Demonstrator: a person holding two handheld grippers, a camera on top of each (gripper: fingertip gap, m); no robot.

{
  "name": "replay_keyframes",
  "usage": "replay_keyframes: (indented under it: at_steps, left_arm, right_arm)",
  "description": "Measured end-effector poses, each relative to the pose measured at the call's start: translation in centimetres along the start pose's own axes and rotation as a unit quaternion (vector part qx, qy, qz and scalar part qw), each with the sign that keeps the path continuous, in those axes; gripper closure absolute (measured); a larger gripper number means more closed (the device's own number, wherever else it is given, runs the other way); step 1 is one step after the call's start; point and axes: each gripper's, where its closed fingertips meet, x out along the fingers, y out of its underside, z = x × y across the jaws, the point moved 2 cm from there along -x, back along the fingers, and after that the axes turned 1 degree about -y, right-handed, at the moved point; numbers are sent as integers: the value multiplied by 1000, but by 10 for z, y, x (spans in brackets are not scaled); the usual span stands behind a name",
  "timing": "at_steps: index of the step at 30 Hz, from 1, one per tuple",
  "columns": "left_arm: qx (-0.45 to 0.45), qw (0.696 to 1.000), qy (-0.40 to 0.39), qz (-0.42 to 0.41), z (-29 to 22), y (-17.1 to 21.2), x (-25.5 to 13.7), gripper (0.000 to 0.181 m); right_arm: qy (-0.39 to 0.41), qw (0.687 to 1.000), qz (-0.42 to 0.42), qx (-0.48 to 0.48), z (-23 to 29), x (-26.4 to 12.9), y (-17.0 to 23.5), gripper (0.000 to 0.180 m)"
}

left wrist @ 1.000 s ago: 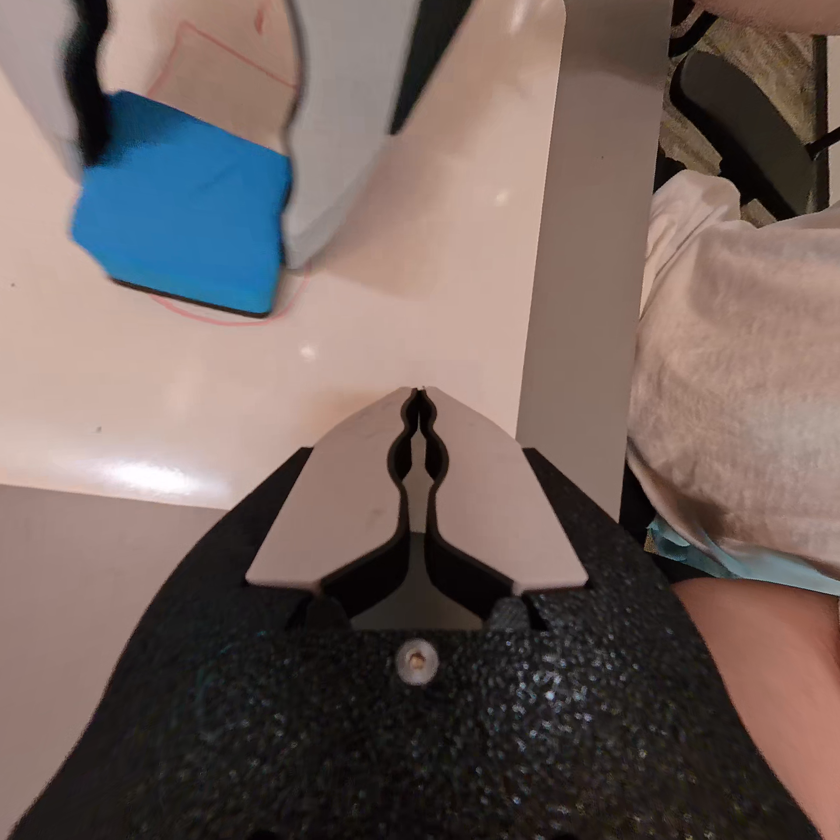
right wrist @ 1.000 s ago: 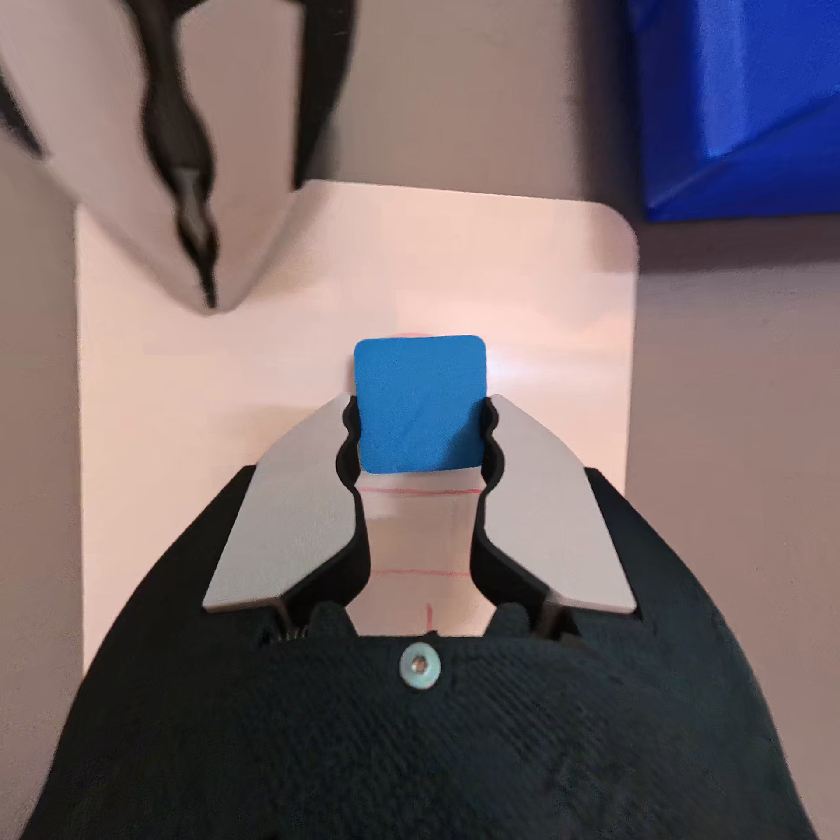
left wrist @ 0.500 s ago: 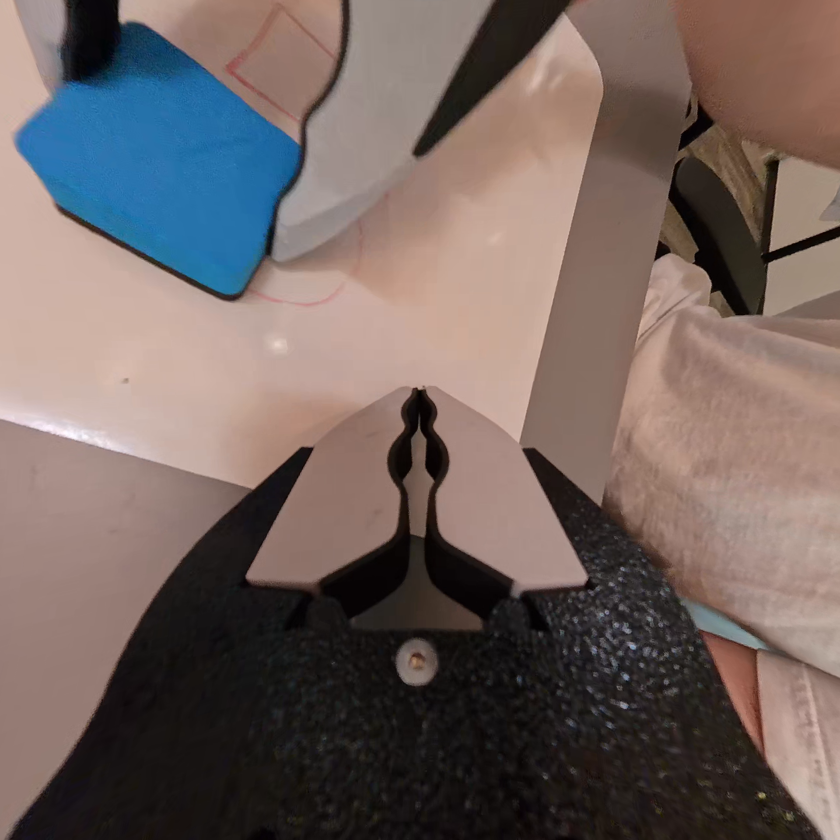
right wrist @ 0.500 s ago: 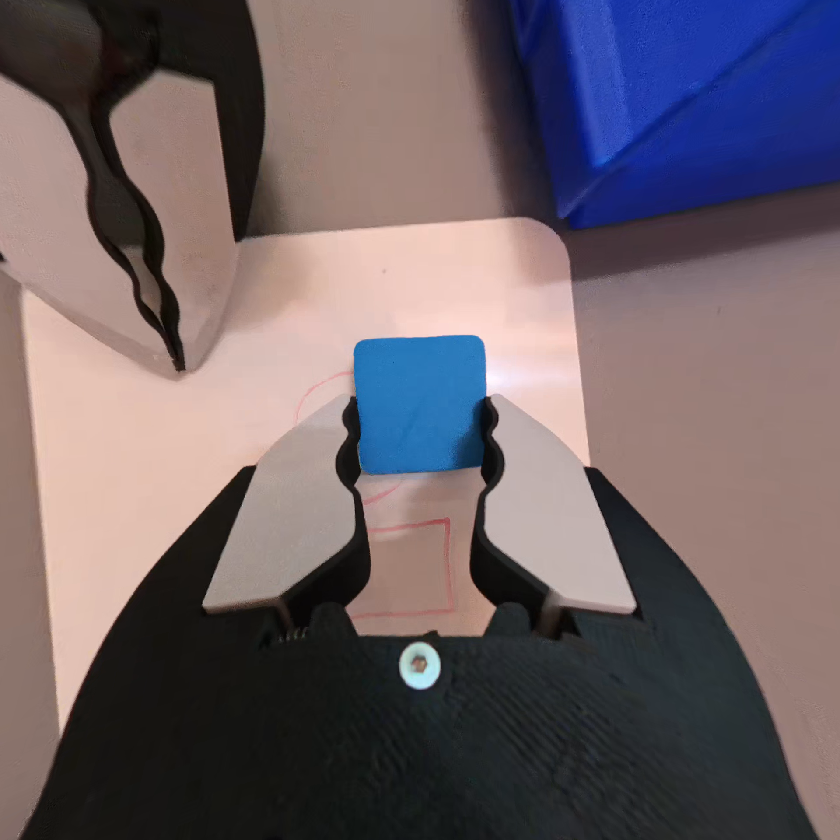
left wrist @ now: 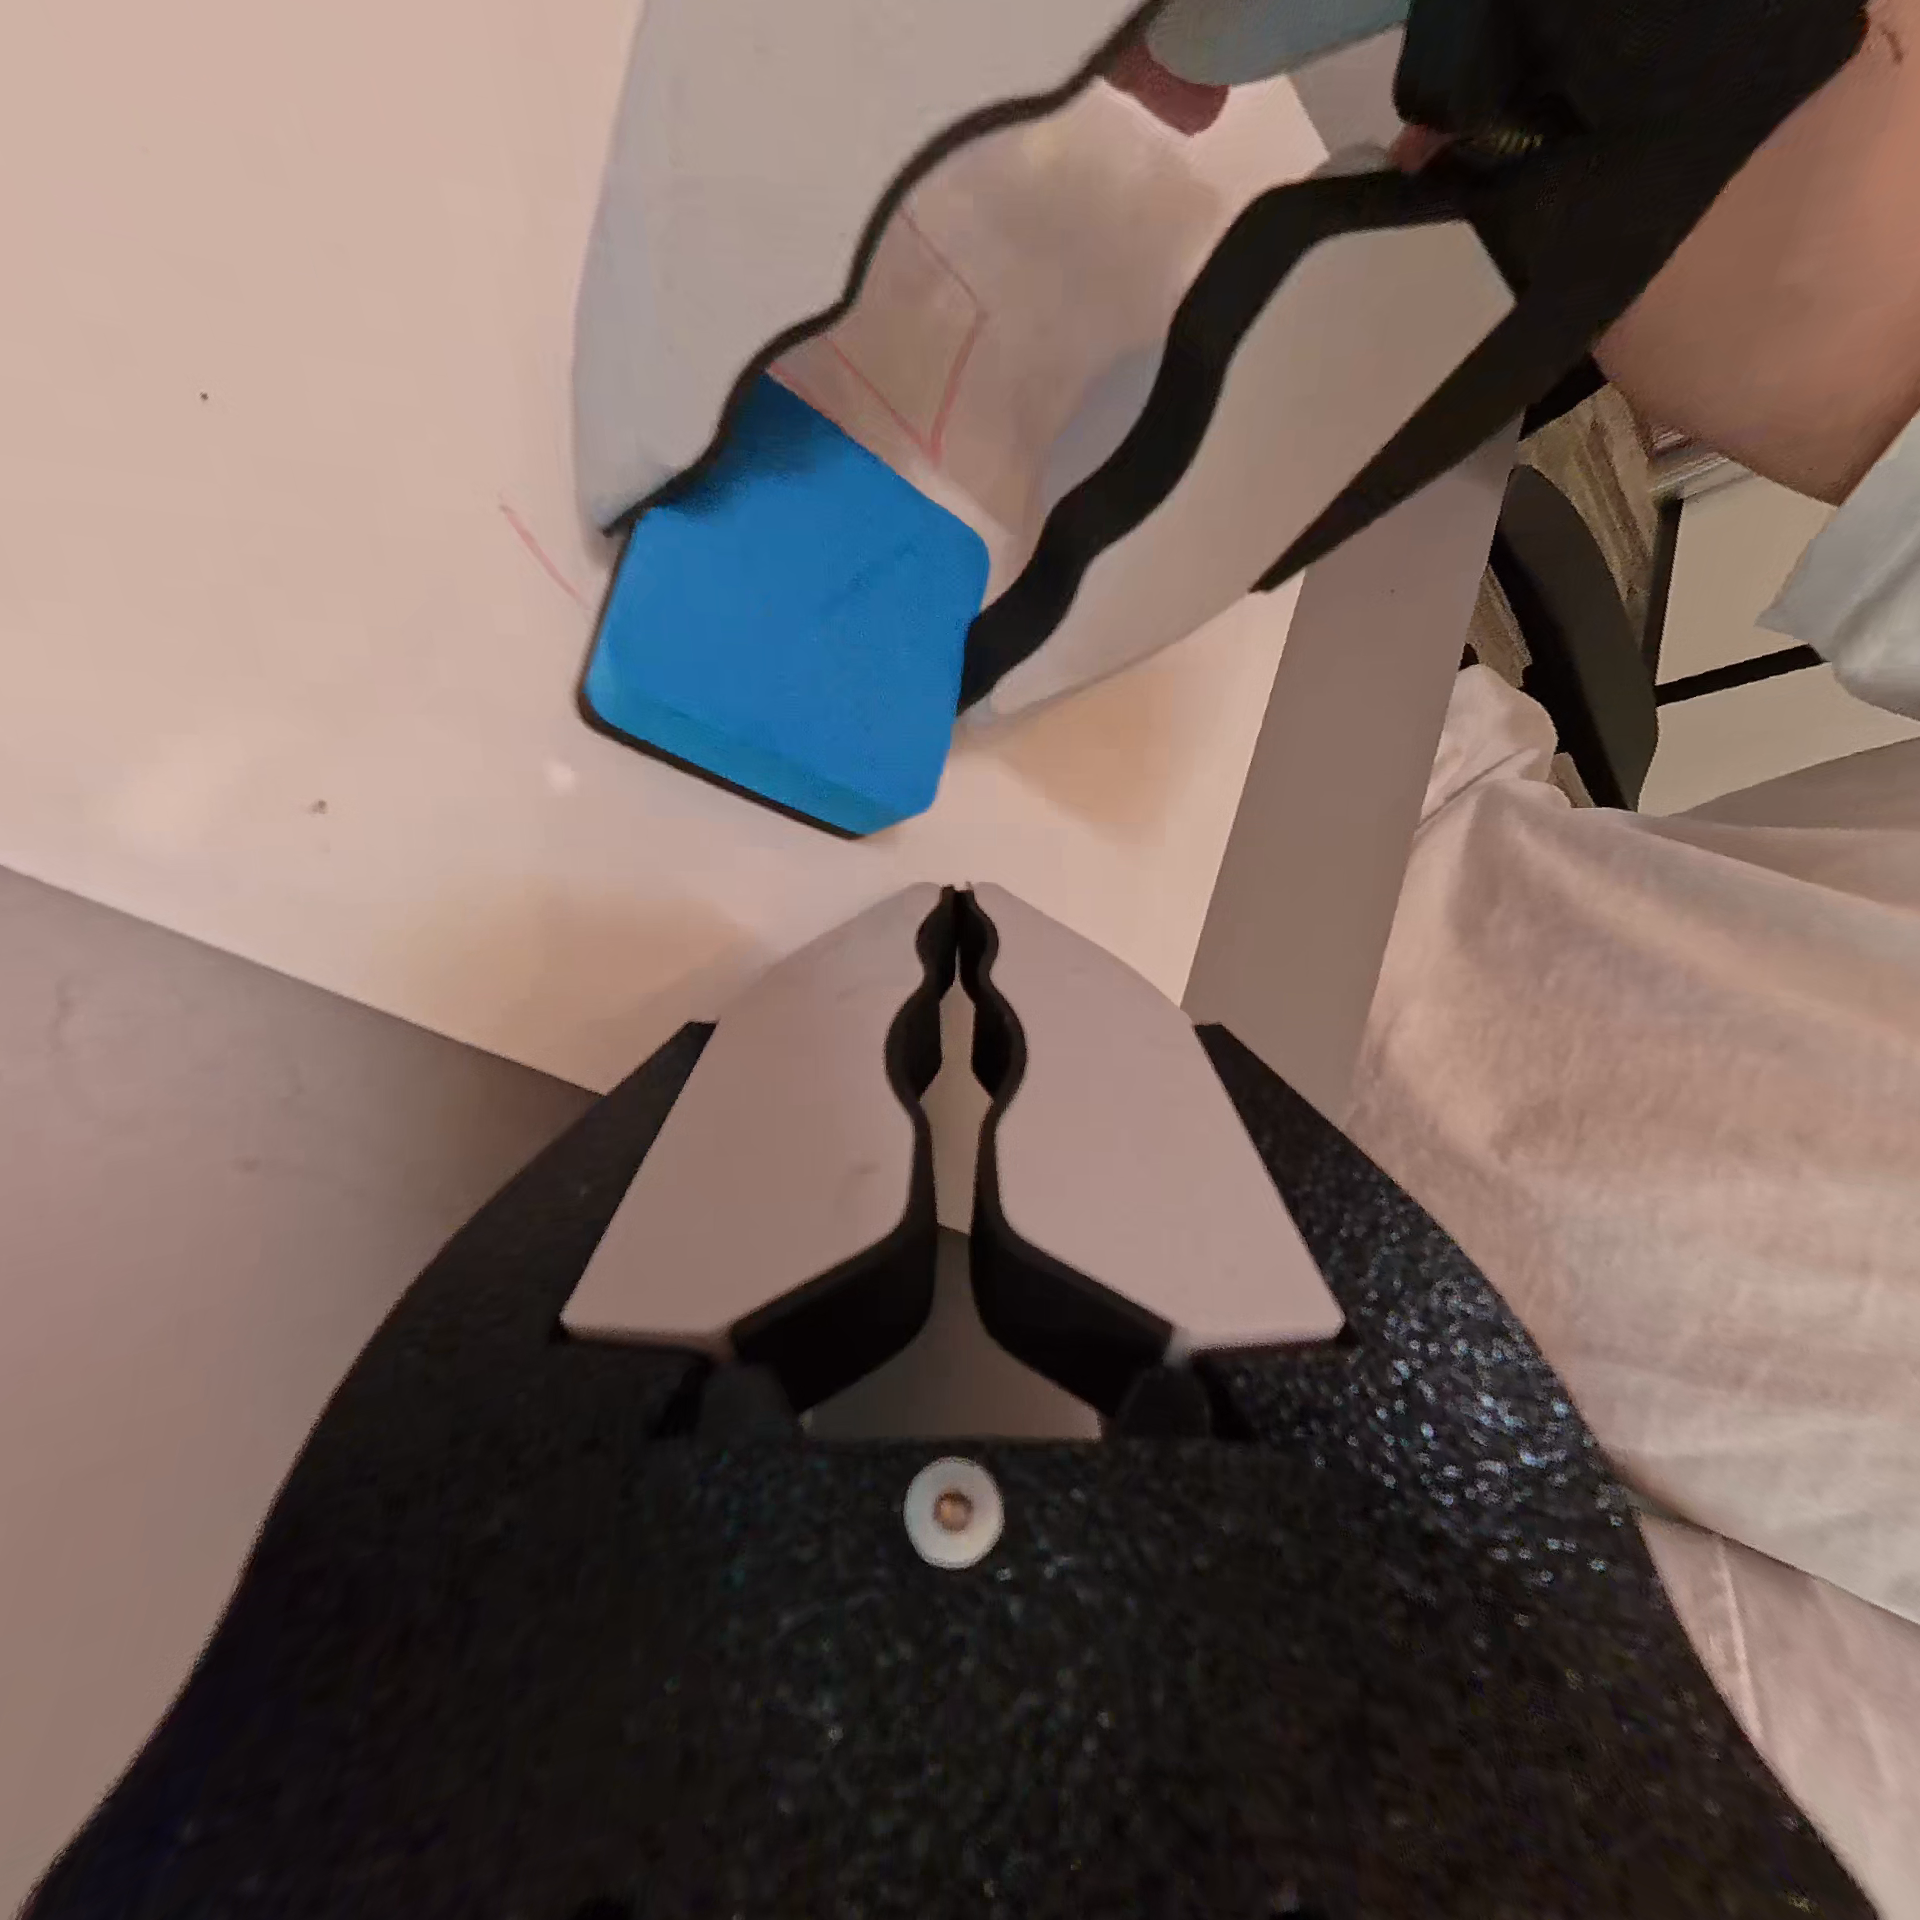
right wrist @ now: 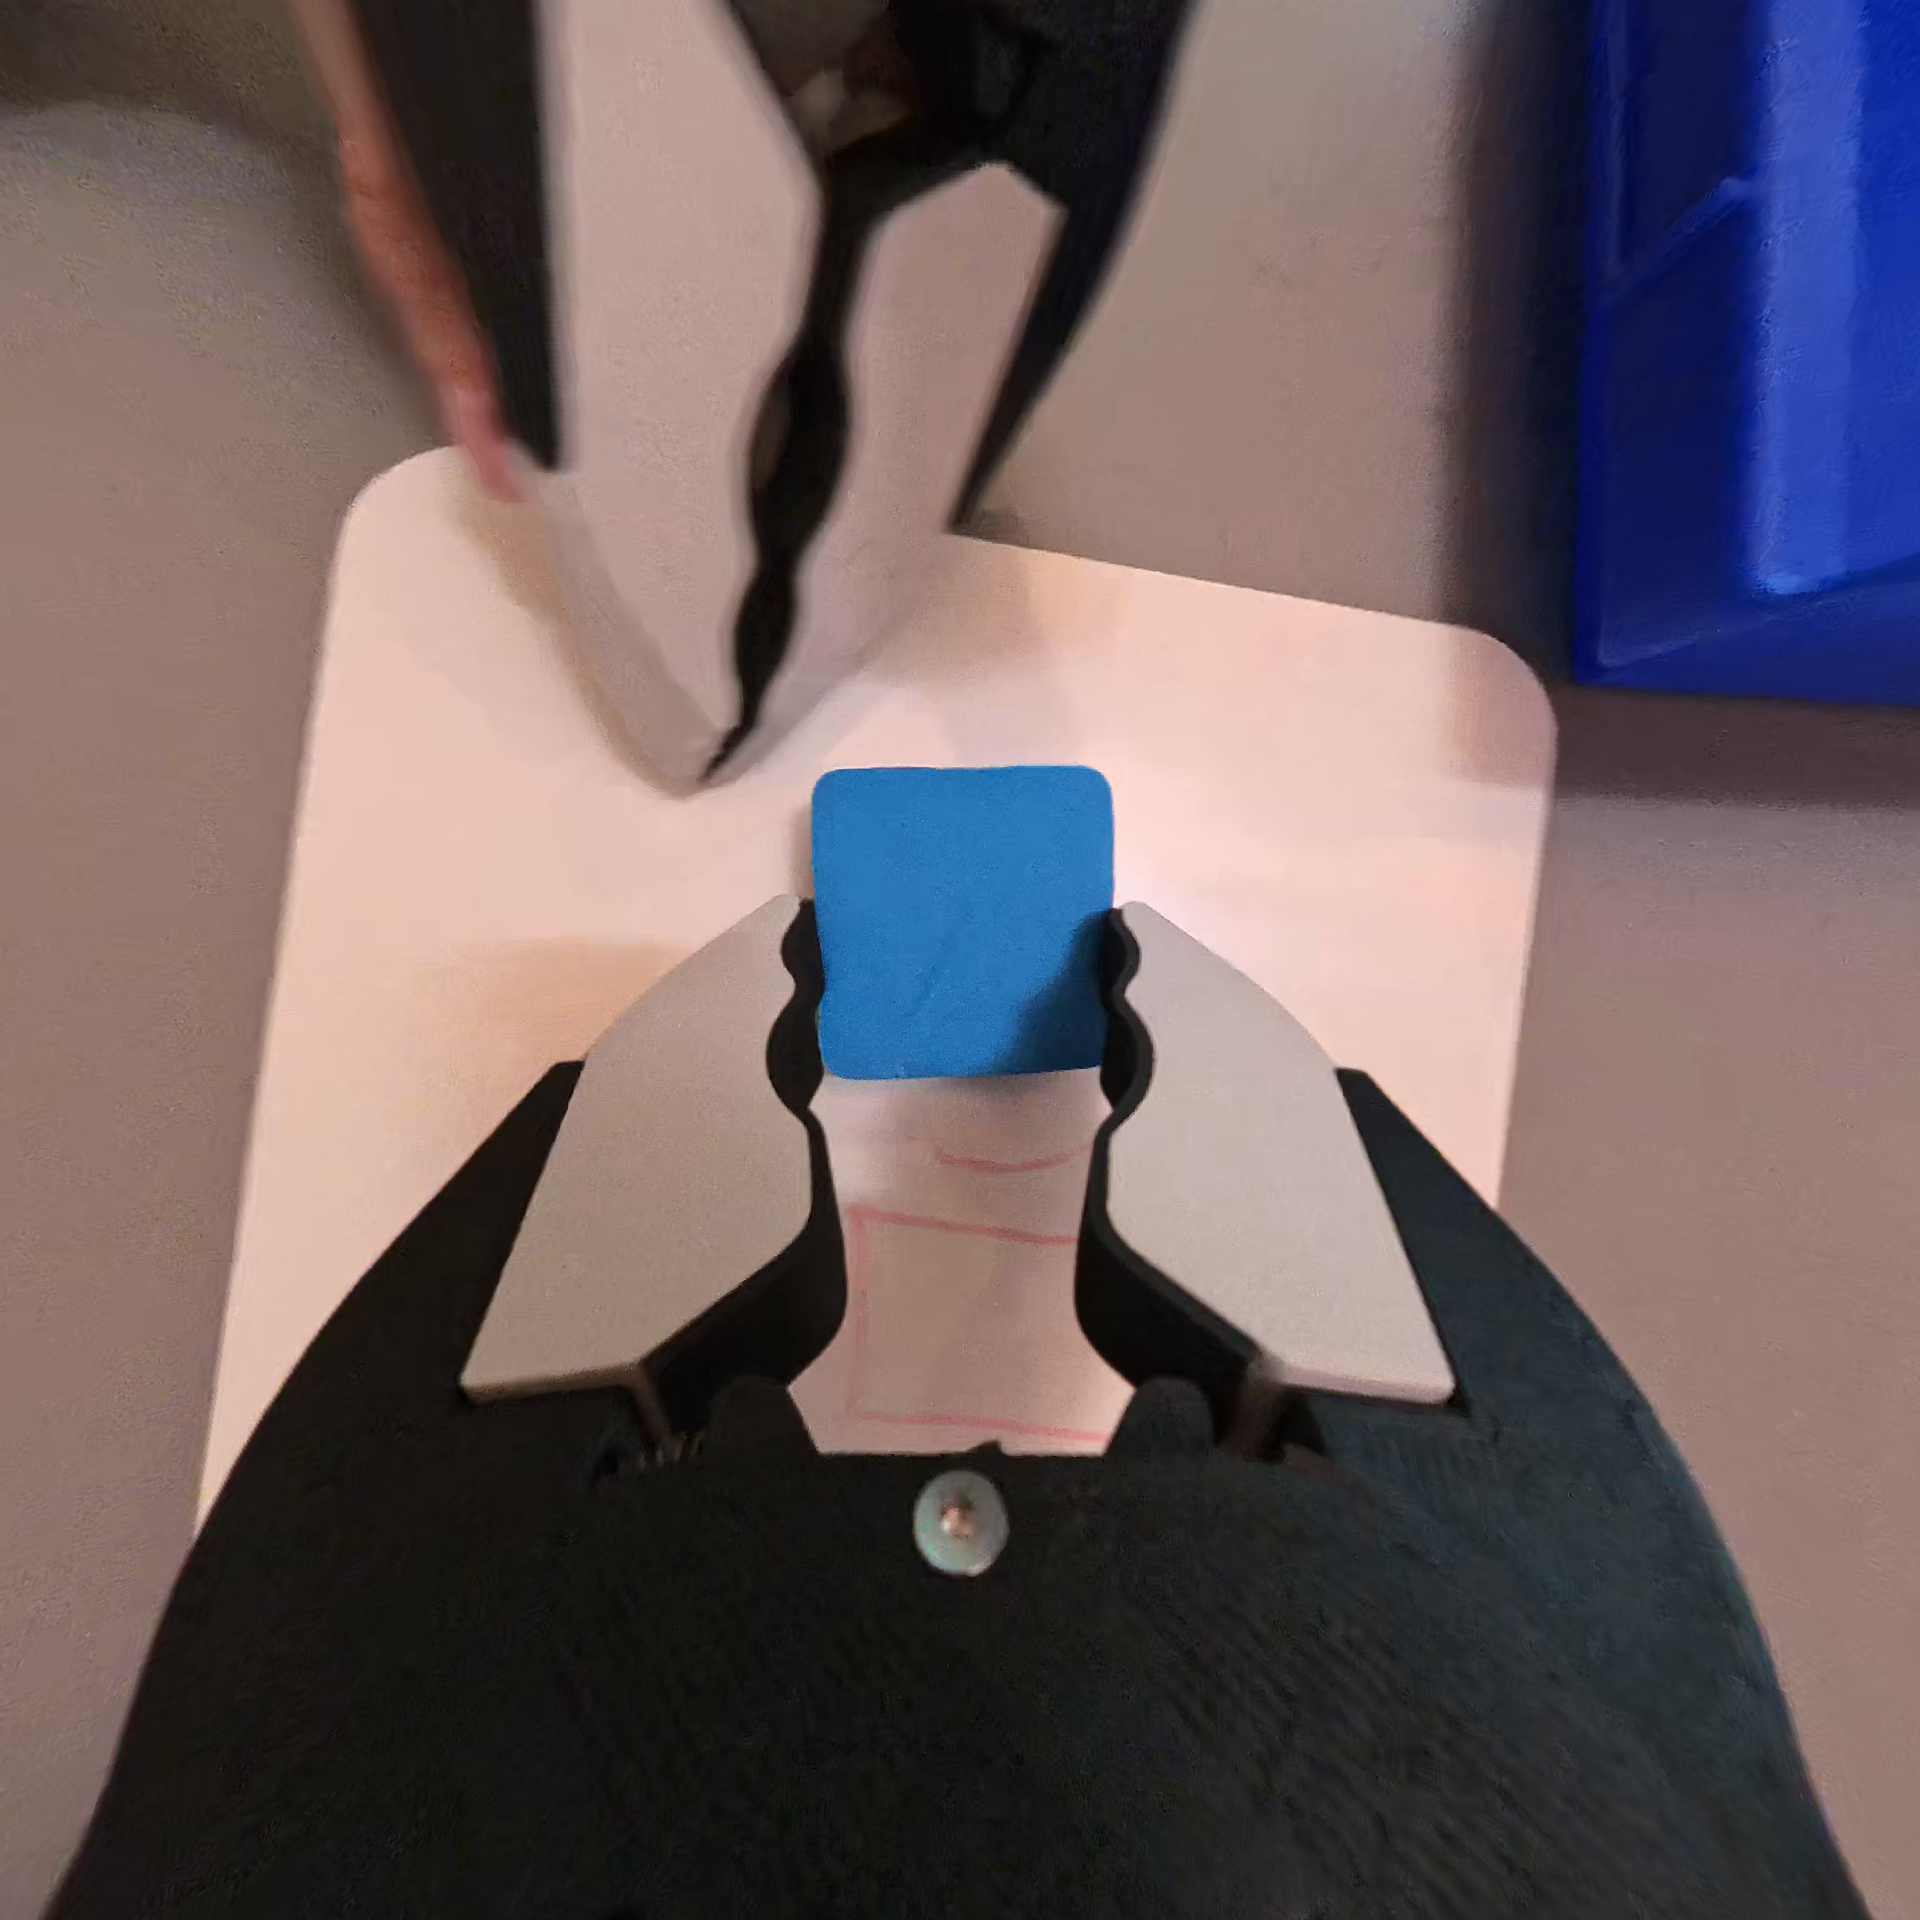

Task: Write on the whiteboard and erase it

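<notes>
1. Left claw (right wrist: 717,764): tips pressed together, nothing between them. It touches down or hovers on the whiteboard (right wrist: 1299,831) at about 11 o'clock from the eraser; contact cannot be told.
2. Blue eraser (right wrist: 961,925): gripped at its sides by the right claw (right wrist: 961,987), which is clenched on it, and laid flat on the board near the middle.
3. Progress, as I judge it: writing is done and erasing is partly done. A red square outline (right wrist: 956,1320) and a short red stroke above it remain at 6 o'clock from the eraser, between the right claw's fingers.
4. Left wrist view: a faint red arc (left wrist: 540,561) also remains at 9 o'clock from the eraser.
5. Surroundings: blue bin (right wrist: 1756,343) on the tabletop (right wrist: 156,623) at 2 o'clock, well apart from the board. Only the left claw crowds the eraser's path.
</notes>
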Motion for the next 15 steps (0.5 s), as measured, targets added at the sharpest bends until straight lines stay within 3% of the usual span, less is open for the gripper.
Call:
replay_keyframes:
  at_steps: [2, 3, 4, 8, 11, 13, 15]
  left_arm:
    - [1, 1000, 0, 1, 0, 0, 0, 181]
    - [0, 1000, 0, 1, 0, 0, 0, 181]
    - [0, 1000, -1, 0, 0, 0, 0, 181]
    - [3, 1000, -3, -1, 0, 0, 0, 181]
    - [3, 1000, -2, 0, 0, 0, 0, 181]
    - [4, 1000, -4, -1, 0, 0, 0, 181]
    - [6, 1000, -5, -2, 0, 0, 0, 181]
  right_arm:
    - [41, 996, -16, 82, -34, -1, 8, 127]
    - [18, 993, -35, 107, -39, -3, 9, 127]
    - [10, 993, -35, 110, -38, -2, 9, 128]
    - [-28, 999, 12, -31, 17, 0, -1, 127]
    - [42, 997, 3, 67, -27, -15, 29, 127]
    - [21, 988, -60, 139, -34, -21, 38, 127]
    - [-26, 996, -44, 71, 3, -21, 33, 127]
